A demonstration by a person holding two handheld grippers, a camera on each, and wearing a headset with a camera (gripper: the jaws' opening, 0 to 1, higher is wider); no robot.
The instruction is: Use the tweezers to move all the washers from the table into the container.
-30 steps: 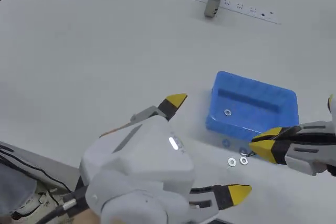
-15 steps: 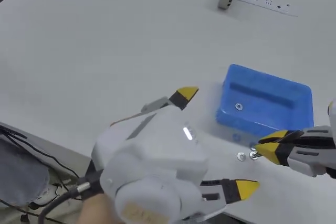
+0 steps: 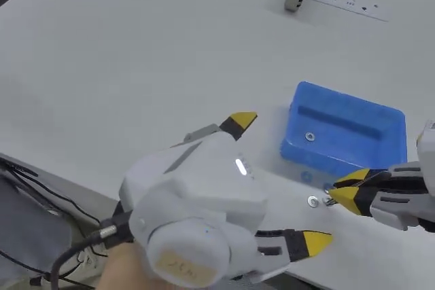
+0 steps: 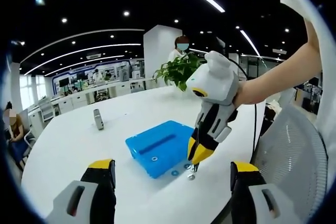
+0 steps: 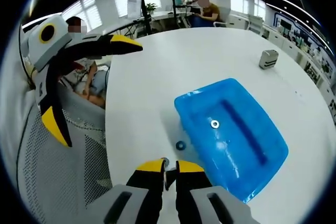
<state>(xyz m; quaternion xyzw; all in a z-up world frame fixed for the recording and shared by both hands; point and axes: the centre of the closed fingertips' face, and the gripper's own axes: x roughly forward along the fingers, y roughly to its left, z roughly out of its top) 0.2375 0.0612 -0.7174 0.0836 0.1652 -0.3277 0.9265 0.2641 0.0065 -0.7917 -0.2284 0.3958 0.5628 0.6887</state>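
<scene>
The right gripper (image 3: 345, 190) comes in from 3 o'clock in the head view. Its yellow-tipped jaws are pressed together on the tweezers (image 3: 329, 200), whose thin tips reach down to the white table (image 3: 136, 66). One loose washer (image 3: 312, 202) lies just beside the tips at their 9 o'clock. Something small and metallic sits right at the tips, but I cannot tell whether it is a second washer or whether it is pinched. A small blue ring (image 3: 306, 176) lies near the washer at about 11 o'clock, close against the front wall of the blue container (image 3: 380, 123). The container stands at 12 o'clock from the tweezers and has one washer (image 3: 310, 136) in it already. The left gripper (image 3: 279, 181) hangs low in the foreground, jaws spread wide and holding nothing.

The likeliest trouble is the pick itself. A flat, thin washer on a smooth top gives the tips little to bite, so they may skate over it or flick it away toward 6 o'clock and the table edge. The tweezers could also twist between the jaws if pressed down hard. On the lift, the container's front wall is close enough to knock a weakly held washer loose. The left gripper's nearer jaw, at the washers' 7 o'clock, could sweep them if it drifts.
</scene>
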